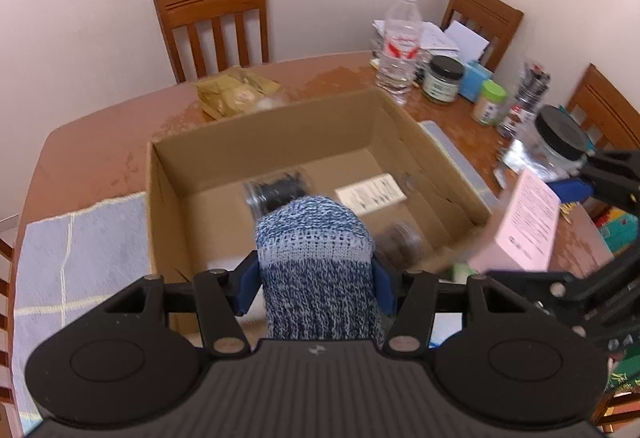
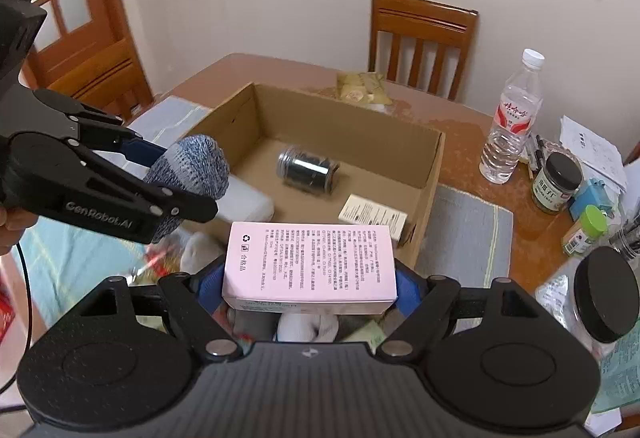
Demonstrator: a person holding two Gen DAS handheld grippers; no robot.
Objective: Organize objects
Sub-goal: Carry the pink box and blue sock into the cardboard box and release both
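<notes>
I carry two things above the near rim of the cardboard box (image 2: 352, 141). My left gripper (image 1: 316, 278) has its jaws pressed in on a rolled blue knitted sock (image 1: 316, 238); my right gripper (image 2: 310, 284) pinches a pink carton (image 2: 310, 262) across its width.

In the box, a clear jar (image 2: 308, 171) lies on its side near the middle, a small cream carton (image 2: 372, 215) leans by the right wall, and something white sits in the near left corner. So I judge the sorting partly done. My two loads are not yet in, and the water bottle (image 2: 512, 125), the jars and the papers remain to the box's right.

Only the right view shows loose white socks and packets below the box's near edge; only the left view shows the cloth left of the box clearly.
</notes>
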